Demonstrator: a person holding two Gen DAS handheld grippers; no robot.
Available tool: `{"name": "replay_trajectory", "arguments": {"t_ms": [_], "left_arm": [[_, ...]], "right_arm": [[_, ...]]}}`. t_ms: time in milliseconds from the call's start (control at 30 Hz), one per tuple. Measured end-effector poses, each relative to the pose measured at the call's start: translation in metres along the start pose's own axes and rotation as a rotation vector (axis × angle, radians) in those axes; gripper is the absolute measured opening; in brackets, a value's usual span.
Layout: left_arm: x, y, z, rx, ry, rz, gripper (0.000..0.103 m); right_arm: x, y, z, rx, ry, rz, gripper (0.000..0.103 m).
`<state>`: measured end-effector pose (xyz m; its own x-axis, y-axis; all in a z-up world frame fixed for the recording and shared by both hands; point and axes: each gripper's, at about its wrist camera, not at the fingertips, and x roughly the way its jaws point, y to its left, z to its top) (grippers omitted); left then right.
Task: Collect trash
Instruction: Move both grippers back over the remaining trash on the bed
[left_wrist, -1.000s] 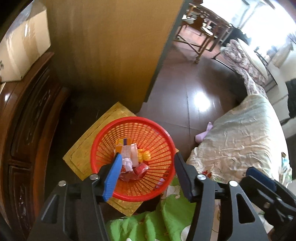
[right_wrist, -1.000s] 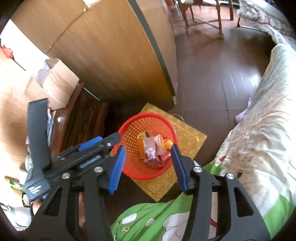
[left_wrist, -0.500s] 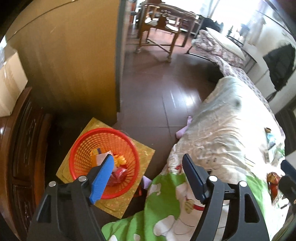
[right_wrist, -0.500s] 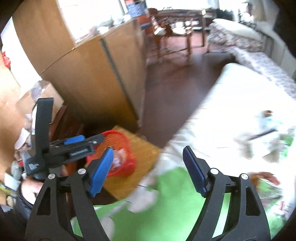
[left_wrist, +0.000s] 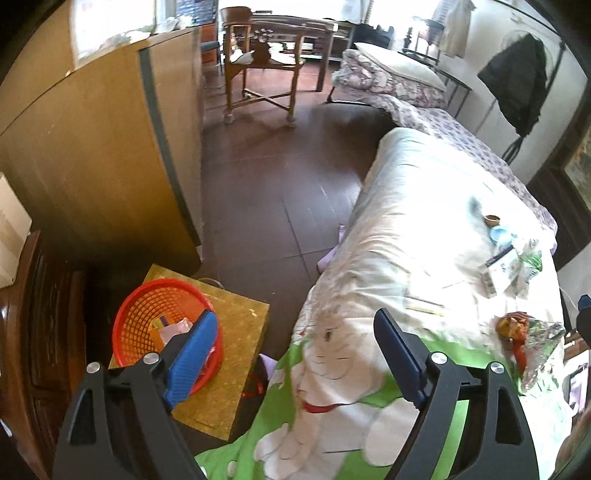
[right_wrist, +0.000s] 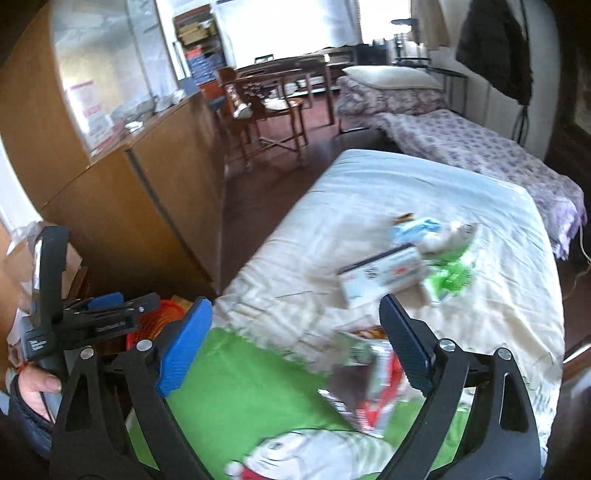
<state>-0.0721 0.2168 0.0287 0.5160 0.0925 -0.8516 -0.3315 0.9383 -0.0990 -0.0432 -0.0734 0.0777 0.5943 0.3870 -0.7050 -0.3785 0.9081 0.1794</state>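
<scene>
A red mesh basket (left_wrist: 147, 317) with wrappers inside sits on a yellow mat (left_wrist: 236, 332) on the floor beside the bed. My left gripper (left_wrist: 295, 354) is open and empty over the bed's edge. My right gripper (right_wrist: 295, 354) is open and empty above the bed. A crumpled foil snack bag (right_wrist: 373, 376) lies just below it, between the fingers; it also shows in the left wrist view (left_wrist: 528, 343). Farther on the bed lie a white box (right_wrist: 384, 277), a green wrapper (right_wrist: 450, 273) and a blue wrapper (right_wrist: 417, 229).
The bed (left_wrist: 424, 229) has a cream sheet and a green cartoon blanket (right_wrist: 236, 384). A brown cabinet (left_wrist: 92, 177) stands left of the basket. Dark wood floor (left_wrist: 266, 184) runs to a wooden chair (left_wrist: 266, 66) at the back. A second bed (right_wrist: 480, 147) stands beyond.
Both grippers have swung up and right, away from the basket and toward the bed. The trash on the bed has come into view under the right gripper. Both stay open.
</scene>
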Motion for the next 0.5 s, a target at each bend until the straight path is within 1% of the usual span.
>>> {"name": "replay_trajectory", "arguments": {"t_ms": [100,233,300,500], "left_arm": [[0.0,-0.018,0.003,0.026,-0.003,-0.013,0.086],[0.001,-0.048,0.006,0.069,-0.012,-0.025,0.087],[0.004,-0.061,0.006,0.087,-0.012,-0.032,0.088],[0.018,-0.094,0.008,0.127,0.009,-0.055,0.088]], "right_arm": [[-0.001,-0.019,-0.004,0.044,-0.006,-0.018,0.09],[0.001,-0.047,-0.01,0.095,0.014,-0.032,0.09],[0.007,-0.061,-0.015,0.131,0.036,-0.028,0.091],[0.03,-0.085,-0.031,0.218,0.114,0.01,0.091]]}}
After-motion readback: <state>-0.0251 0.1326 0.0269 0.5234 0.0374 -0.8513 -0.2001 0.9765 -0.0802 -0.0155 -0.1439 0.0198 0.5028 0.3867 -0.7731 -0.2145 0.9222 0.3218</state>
